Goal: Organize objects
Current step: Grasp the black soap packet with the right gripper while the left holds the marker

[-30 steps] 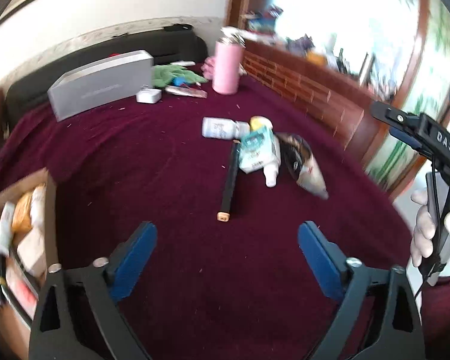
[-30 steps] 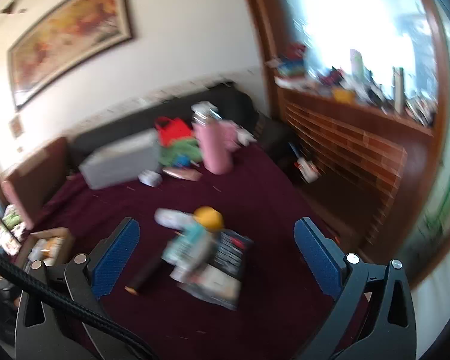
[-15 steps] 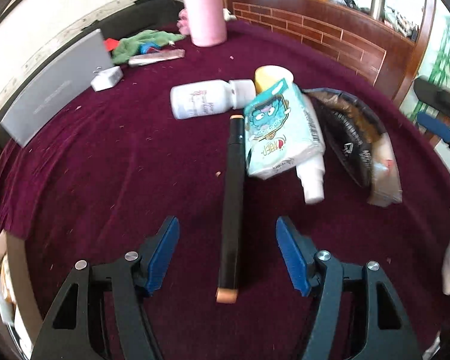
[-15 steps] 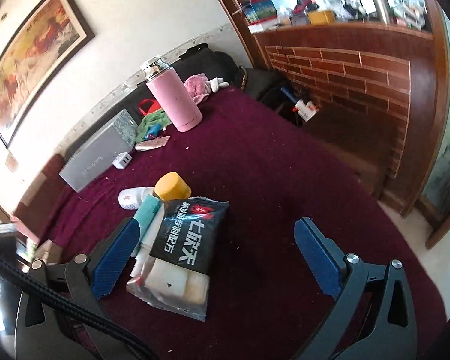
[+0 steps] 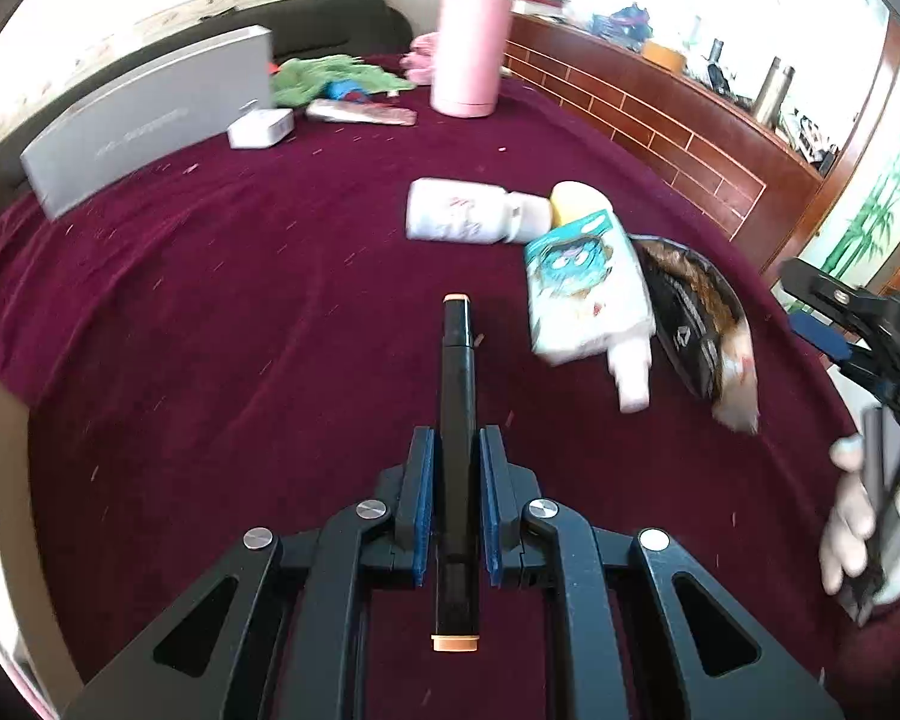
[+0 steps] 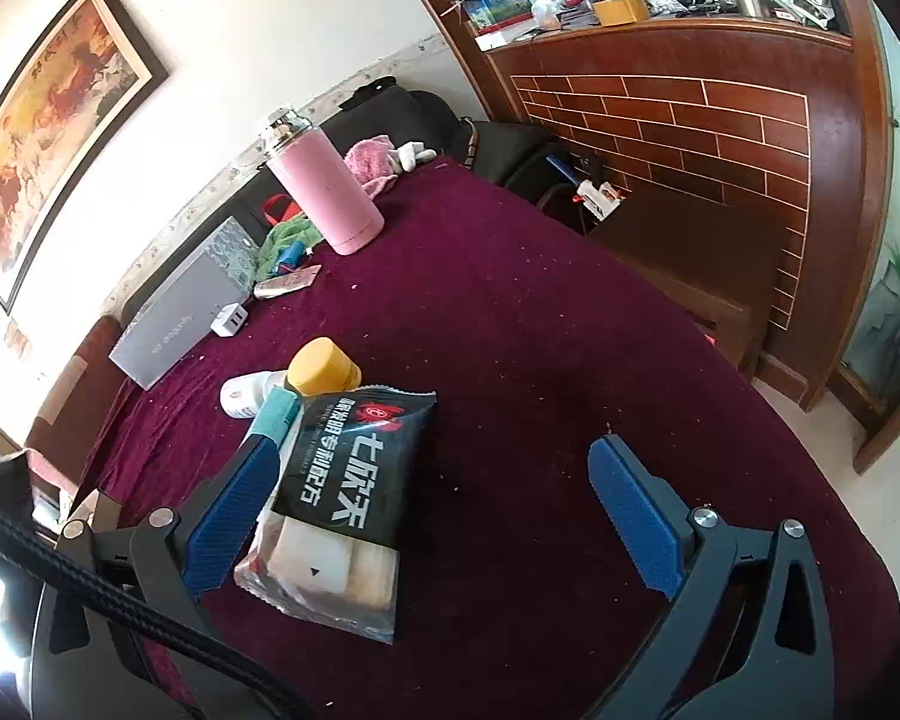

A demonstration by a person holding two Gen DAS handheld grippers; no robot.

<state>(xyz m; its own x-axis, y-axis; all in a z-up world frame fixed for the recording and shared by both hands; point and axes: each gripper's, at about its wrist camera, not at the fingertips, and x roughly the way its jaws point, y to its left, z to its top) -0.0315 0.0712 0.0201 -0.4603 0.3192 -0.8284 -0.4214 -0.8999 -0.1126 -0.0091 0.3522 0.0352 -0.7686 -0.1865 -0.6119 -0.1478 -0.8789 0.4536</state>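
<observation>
A maroon velvet cloth (image 5: 222,312) covers the wide table in a bright room with a brick-patterned wooden sill along its far right edge. Near the middle of the table lies a long black marker with orange end caps (image 5: 457,420); the left gripper (image 5: 456,492) is clenched on its barrel, blue pads pressed against both sides, with one cap behind the jaws and the other pointing toward the far edge. Just right of the marker sits a cluster: a white plastic bottle on its side (image 5: 459,218), a yellow cap (image 5: 573,199), a teal-printed white pouch (image 5: 582,282) and a black foil snack packet (image 6: 342,480). The right gripper (image 6: 438,522) hangs released over that cluster, its jaws wide, its left pad just beside the packet's edge and not gripping it. Toward the far edge stand a pink insulated tumbler (image 5: 471,54), a grey rectangular box (image 5: 150,114), a white charger block (image 5: 261,127) and a green cloth (image 5: 324,75).
</observation>
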